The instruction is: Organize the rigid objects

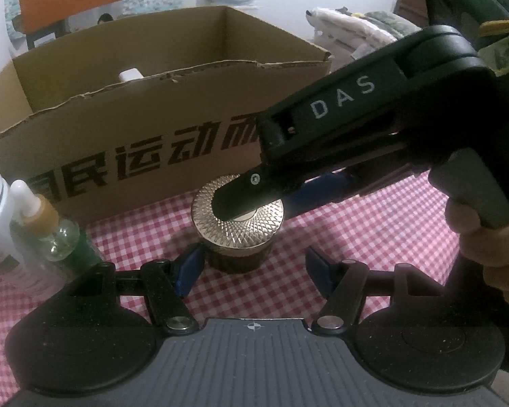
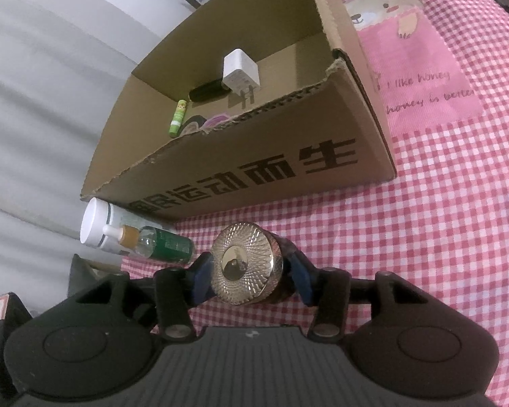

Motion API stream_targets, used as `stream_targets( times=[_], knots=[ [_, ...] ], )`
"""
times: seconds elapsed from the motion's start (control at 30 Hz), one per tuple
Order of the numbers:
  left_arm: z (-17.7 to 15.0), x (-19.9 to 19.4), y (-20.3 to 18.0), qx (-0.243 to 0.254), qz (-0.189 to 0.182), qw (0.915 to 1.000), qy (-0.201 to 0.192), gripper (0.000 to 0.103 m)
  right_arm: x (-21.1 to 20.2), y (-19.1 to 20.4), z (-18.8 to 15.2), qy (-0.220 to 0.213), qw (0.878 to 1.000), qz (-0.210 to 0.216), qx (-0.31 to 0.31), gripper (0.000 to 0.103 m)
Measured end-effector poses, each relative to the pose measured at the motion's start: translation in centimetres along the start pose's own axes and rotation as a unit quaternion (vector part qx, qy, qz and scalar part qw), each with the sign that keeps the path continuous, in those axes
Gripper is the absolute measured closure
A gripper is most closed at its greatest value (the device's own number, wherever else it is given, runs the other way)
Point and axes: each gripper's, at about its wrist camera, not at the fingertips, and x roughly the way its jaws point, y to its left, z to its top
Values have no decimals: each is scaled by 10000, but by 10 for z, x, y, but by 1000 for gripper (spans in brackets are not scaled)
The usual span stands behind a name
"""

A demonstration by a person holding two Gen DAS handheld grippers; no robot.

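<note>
Left wrist view: the jar (image 1: 237, 227) stands upright on the checked cloth (image 1: 373, 237), centre frame, just before the box (image 1: 135, 129). The left gripper (image 1: 254, 271) has its fingers spread and empty, below the jar. The right gripper (image 1: 254, 203) comes in from the upper right, one finger over the gold lid.

Right wrist view: the right gripper's fingers (image 2: 200, 278) flank the jar at lower centre, close against both sides; whether they press cannot be told. Recommended: seat the pads on the dark body below the lid, lift above the torn box wall, keep the jar upright, and set it down clear of the charger (image 2: 239, 71)
</note>
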Motion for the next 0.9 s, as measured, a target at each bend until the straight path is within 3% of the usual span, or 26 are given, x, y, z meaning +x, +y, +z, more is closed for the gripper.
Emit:
stream_targets(
  times=[0.2,0.37,0.43,0.53,0.7,0.8,0.9],
  knots=[
    [-6,-5,10,-64,-21,9999,-144,17,-13,5,-8,-253,9987,-379,-226,29],
    [-11,-13,22,-116,-311,9991,-246,16,-56,16,-17,-741,9935,-654,-572,6],
    [-15,-16,29,-236,-534,9979,-293,16,-84,24,-23,-998,9883,-764,-866,2],
    [-18,-20,35,-332,-776,9961,-254,15,-145,32,-31,-1430,9755,-997,-1342,0],
    [-20,-32,36,-366,-742,9953,-497,7,-236,40,-37,-1813,9556,-1379,-1868,0],
    [-22,-39,36,-457,-785,9938,-634,1,-256,47,-39,-1757,9480,-1333,-2295,0],
    [-22,-42,36,-492,-785,9935,-665,0,-241,46,-41,-1589,9506,-1030,-2460,0]
  ],
)
